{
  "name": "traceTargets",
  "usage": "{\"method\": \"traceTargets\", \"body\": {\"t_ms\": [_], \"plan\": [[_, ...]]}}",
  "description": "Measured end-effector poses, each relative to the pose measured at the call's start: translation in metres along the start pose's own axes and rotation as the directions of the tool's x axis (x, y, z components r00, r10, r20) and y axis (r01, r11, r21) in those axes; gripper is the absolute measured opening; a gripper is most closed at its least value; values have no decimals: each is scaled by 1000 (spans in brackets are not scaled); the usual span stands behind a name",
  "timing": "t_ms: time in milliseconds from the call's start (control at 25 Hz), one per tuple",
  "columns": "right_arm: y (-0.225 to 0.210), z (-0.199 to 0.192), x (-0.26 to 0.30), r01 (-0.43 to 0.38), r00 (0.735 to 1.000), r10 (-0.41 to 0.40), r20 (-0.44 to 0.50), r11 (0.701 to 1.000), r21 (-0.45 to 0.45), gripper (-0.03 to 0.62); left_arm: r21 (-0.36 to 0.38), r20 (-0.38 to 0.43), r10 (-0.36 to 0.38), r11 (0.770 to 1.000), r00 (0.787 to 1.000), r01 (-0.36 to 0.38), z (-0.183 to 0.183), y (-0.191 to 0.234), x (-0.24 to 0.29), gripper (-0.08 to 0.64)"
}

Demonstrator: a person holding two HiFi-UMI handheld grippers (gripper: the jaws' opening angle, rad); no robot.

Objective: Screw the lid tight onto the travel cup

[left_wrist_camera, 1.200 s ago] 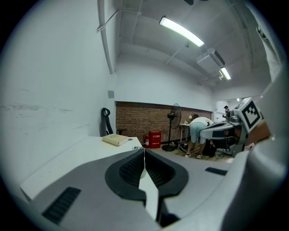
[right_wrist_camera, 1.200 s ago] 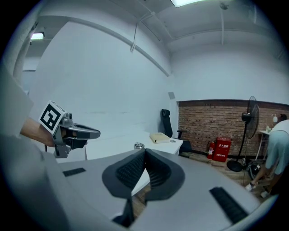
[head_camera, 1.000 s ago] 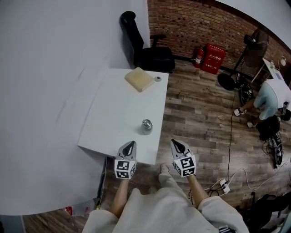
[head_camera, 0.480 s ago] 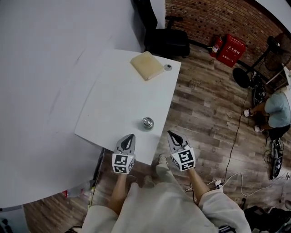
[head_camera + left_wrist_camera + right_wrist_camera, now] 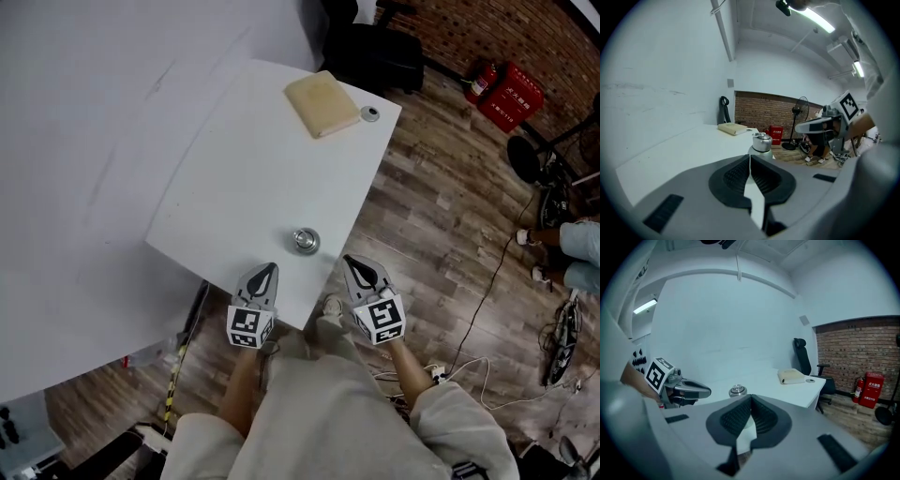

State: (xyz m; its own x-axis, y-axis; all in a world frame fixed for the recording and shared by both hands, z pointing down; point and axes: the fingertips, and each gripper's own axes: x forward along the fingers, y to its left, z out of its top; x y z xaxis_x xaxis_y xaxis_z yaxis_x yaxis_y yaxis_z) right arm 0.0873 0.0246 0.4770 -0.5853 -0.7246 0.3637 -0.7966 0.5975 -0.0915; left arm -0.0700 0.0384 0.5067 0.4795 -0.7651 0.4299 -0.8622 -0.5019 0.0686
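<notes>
We hold 2 grippers over the near end of a white table (image 5: 239, 178) that stands against a pale wall (image 5: 84, 122) on our left.

The left gripper (image 5: 266, 274) reaches in over the table's near edge. Its jaws are pressed together with nothing between them, which its own view shows plainly (image 5: 750, 161).

Just ahead of it and a little to the right, the travel cup (image 5: 305, 241) stands upright by the near right corner, close to the right edge. It touches neither gripper. A silver top sits on it (image 5: 761, 140); we cannot tell whether that top is screwed down.

The right gripper (image 5: 359, 272) hangs just outside the table's right edge, over the wooden floor (image 5: 441, 244), level with the other gripper. Its jaws are also closed on nothing (image 5: 750, 401), and the cup (image 5: 737, 390) shows beyond them.

At the far right corner lies a flat tan block (image 5: 322, 103), with a small round grey thing (image 5: 370, 114) just beside it at the right edge.

Past that corner stands a black office chair (image 5: 380, 52). Farther right, a red box (image 5: 514, 96) sits against a brick wall (image 5: 478, 33), and a person's legs (image 5: 567, 262) show at the picture's right border.
</notes>
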Motion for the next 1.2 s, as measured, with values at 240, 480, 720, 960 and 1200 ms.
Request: {"method": "traceTargets", "body": {"t_ms": [240,480,720,960,1200], "plan": [[4,-12,14,-10,1000,10,-18,1000,1,0,-8,12,-46,999,999,46,-13,0,12,11],[7,-19,24,23,999,-23,-32,1000,9,0,-8,39,-161,987,986,161,-22,-4,14,109],[12,-31,36,32,998,-32,-55,999,7,0,33,0,-281,959,960,281,-41,-11,24,325],[15,-33,40,23,998,-23,-51,1000,13,0,48,9,-307,951,952,307,-42,-9,41,333],[14,-34,43,19,998,-19,-56,1000,8,0,82,1,-337,938,942,336,-39,-12,60,333]]}}
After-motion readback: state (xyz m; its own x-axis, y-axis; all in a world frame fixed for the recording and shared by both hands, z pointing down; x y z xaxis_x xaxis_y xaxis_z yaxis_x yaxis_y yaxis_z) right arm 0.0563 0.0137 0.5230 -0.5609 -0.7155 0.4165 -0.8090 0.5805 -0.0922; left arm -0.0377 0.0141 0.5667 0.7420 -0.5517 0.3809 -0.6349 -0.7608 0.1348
